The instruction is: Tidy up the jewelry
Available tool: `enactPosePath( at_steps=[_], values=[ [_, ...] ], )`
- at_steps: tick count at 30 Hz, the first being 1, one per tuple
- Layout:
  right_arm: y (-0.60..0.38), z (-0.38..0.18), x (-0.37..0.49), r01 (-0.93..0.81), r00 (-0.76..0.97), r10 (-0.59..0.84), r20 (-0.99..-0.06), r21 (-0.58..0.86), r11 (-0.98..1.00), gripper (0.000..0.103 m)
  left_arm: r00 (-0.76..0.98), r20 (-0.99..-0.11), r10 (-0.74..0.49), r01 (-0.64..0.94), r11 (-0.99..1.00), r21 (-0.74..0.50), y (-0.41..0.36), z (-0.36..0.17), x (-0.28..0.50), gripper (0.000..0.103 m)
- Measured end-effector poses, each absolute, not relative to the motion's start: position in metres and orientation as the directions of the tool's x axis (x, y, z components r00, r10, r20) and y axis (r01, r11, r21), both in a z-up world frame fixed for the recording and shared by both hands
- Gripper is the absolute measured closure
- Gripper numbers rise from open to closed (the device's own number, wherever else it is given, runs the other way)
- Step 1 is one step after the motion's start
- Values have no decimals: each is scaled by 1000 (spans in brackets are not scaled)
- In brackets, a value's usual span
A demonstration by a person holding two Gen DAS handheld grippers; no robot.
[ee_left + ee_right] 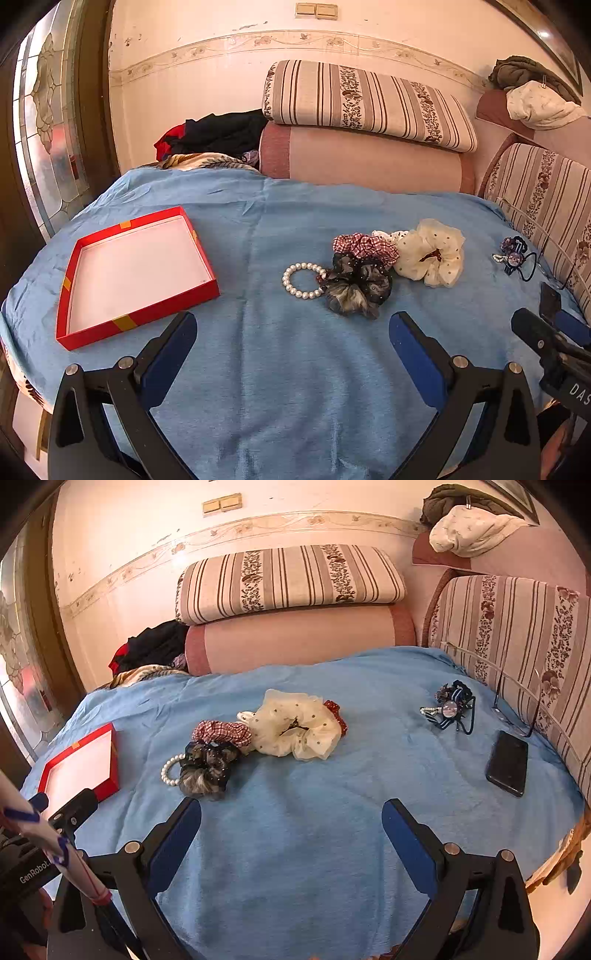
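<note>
An empty red tray [138, 306] with a white inside lies on the blue cloth at the left; its corner shows in the right wrist view [107, 786]. A pearl bracelet [303, 281] [169, 773] touches a black-grey scrunchie [356, 288] [205, 770]. Behind it lie a red checked scrunchie [365, 247] [221, 731] and a cream dotted scrunchie [430, 254] [295, 725]. A bunch of blue hair ties with a charm [515, 256] [450, 707] lies further right. My left gripper [291, 332] and right gripper [291, 819] are open and empty, short of the pile.
A black phone [508, 762] and glasses [517, 709] lie at the cloth's right edge by a striped cushion [517, 627]. A bolster [369, 158] and striped pillow [369, 103] stand behind. Clothes [221, 133] are heaped at the back left.
</note>
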State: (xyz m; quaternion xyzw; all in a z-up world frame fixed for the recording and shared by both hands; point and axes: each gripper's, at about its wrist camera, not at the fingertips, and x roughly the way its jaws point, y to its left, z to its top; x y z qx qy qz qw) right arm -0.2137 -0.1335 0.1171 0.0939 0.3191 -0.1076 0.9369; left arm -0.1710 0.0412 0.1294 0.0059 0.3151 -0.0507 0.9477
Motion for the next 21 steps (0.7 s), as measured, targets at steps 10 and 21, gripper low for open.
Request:
enactPosePath(
  at_steps=[10,21],
  values=[
    [-135,112,-212,252,769,-127,-627,115,961,3,791,-606,-84,95,995,-14,42,128,-172,0],
    [-140,111,-221,247,775,-105,-624,145,958,3,777,-625,-79,96,995,-5,42,128,-178,0]
  ],
)
